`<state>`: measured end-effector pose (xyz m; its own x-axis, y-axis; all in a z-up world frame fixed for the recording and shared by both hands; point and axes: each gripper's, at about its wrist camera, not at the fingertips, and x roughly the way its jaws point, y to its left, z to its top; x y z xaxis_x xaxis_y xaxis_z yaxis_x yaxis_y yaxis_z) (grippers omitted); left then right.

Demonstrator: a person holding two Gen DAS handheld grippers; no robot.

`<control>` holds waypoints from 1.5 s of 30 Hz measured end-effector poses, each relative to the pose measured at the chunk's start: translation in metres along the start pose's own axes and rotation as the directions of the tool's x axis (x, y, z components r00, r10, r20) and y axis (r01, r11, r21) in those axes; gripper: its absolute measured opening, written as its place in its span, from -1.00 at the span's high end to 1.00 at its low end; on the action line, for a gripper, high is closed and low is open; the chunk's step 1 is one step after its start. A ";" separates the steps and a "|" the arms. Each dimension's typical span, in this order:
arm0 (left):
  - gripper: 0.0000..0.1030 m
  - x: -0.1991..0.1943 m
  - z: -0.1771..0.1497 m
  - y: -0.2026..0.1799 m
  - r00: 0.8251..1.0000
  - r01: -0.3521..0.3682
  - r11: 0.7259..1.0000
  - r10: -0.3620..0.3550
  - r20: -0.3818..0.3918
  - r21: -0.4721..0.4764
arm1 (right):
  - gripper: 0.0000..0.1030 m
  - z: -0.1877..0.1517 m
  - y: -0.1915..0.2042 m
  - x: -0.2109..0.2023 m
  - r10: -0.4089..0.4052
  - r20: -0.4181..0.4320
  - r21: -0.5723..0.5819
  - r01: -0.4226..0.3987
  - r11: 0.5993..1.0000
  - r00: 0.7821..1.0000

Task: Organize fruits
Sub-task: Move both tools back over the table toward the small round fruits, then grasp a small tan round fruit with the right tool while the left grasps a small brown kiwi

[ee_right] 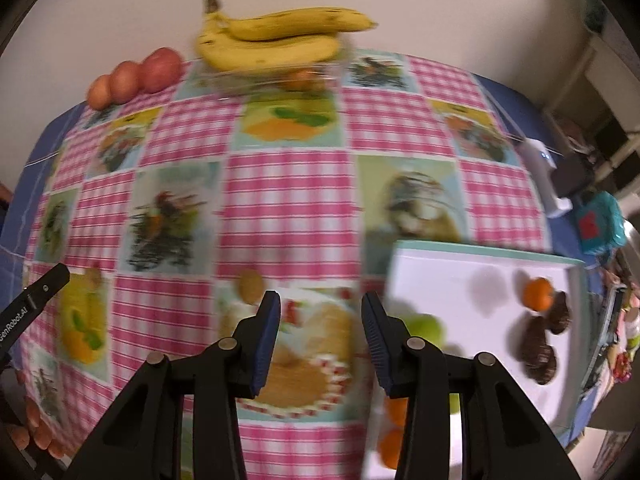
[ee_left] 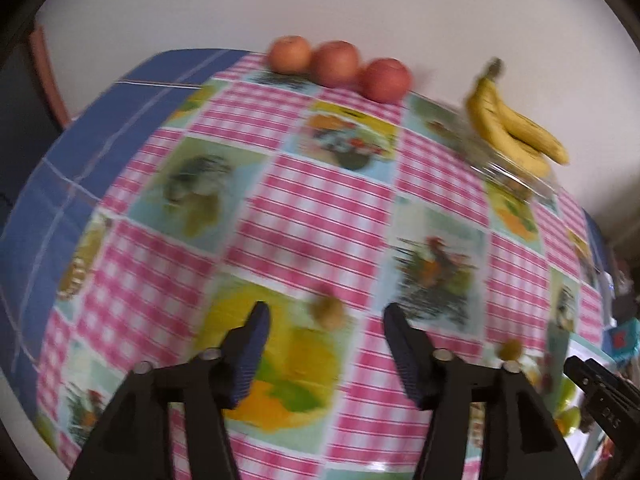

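Lining the far table edge, we are seeing three apples [ee_left: 339, 65] and bananas [ee_left: 516, 128]; nothing is blocking either tool. We are holding the left gripper [ee_left: 326, 320] wide and empty, a kiwi [ee_left: 329, 312] lying between its fingertips, and the right gripper [ee_right: 320, 308] likewise wide, a second kiwi [ee_right: 251, 286] lying just beyond its left finger.

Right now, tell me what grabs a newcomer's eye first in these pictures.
The loud pink-checked tablecloth fills both views. At its far edge by the wall lie yellow bananas on a clear dish, with three red apples in a row to their left. Nearer, at the right, a white tray holds an orange and dark brown fruits; both claws hang open and empty.
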<state>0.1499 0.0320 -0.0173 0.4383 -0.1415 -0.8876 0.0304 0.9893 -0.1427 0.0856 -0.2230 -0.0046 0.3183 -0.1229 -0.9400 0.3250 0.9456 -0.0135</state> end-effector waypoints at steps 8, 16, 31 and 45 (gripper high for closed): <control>-1.00 0.009 0.013 0.049 0.991 -0.131 0.989 0.132 0.006 -0.069 | -0.65 0.002 0.044 0.013 0.085 0.022 0.020 -0.086 0.996 0.996; -1.00 0.005 0.020 0.066 0.971 -0.212 0.975 0.218 0.096 -0.070 | -0.88 -0.003 0.055 0.014 0.083 0.135 0.002 -0.084 0.996 0.987; -0.98 0.031 0.013 0.032 0.999 0.014 0.999 -0.013 0.041 -0.036 | -0.30 -0.004 0.030 0.043 0.042 0.058 0.042 -0.044 0.998 0.997; 0.12 0.052 0.004 0.002 0.995 0.092 0.993 -0.090 -0.030 0.071 | 0.38 -0.011 0.025 0.060 0.065 0.010 0.067 -0.066 0.996 0.998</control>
<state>0.1765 0.0270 -0.0621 0.4068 -0.2310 -0.8838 0.1342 0.9721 -0.1923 0.1030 -0.2036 -0.0653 0.3479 -0.0641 -0.9353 0.3622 0.9294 0.0711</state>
